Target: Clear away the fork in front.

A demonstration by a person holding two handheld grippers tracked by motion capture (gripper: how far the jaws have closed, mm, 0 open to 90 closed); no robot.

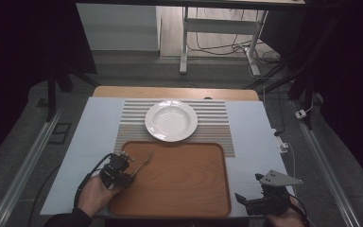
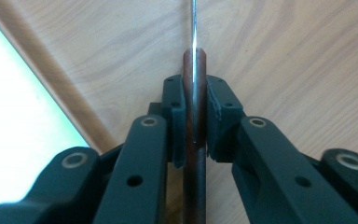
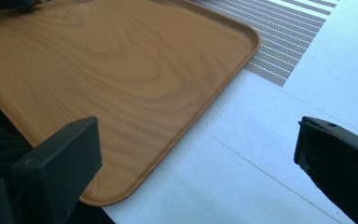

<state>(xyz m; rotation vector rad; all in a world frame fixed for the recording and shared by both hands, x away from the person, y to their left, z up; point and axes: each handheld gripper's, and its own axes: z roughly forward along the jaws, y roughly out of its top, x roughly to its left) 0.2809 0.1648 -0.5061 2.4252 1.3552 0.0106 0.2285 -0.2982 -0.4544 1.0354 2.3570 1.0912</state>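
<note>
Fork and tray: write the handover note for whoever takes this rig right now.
Left gripper: pads on either side of the fork, at its brown handle; whether they still press on it I cannot tell. The fork is at the wooden tray's far left corner.
Right gripper: jaws wide open, nothing between them, over the white table by the tray's right edge.
White plate: empty, on the striped placemat beyond the tray.
Done: fork in the pads.
Left: probably setting the fork by the plate.
</note>
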